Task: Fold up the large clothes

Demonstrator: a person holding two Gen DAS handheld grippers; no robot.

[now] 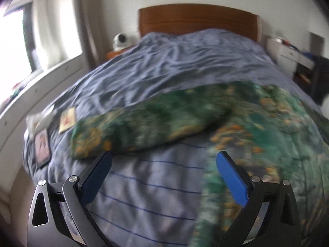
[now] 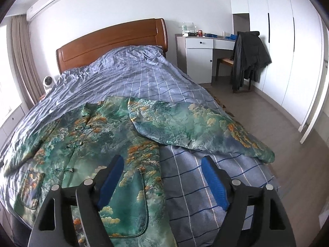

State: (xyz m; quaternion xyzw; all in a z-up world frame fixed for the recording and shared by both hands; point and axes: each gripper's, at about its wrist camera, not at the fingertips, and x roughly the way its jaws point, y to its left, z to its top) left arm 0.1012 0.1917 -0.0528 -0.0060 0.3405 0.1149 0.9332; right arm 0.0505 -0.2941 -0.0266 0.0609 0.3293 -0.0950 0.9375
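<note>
The green satin jacket printed with orange and teal landscape motifs (image 2: pixel 115 142) lies spread front-up across the foot half of the bed, on the blue-grey checked duvet (image 2: pixel 144 78), collar toward the wooden headboard (image 2: pixel 111 41). One sleeve (image 2: pixel 197 127) runs out toward the bed's right edge and the other (image 1: pixel 131 127) lies out toward the window side. The cloth looks thin, glossy and limp, so I would expect it to be light, to slide easily over the duvet and over itself, and to sag rather than hold a crease; a pinch at a hem, a cuff or a shoulder seam would probably hold better than a grab at the flat middle. The left hand-held gripper (image 1: pixel 164 175) hovers with its blue-padded jaws spread wide, nothing between them but bare duvet, the cuff of the window-side sleeve just beyond one pad; that view is blurred. The right hand-held gripper (image 2: pixel 162 179) is also spread, a little less wide, poised above the jacket's lower front edge, one pad over the fabric and the other over the duvet, gripping nothing. Neither pad appears to touch the cloth, though I cannot be certain.
</note>
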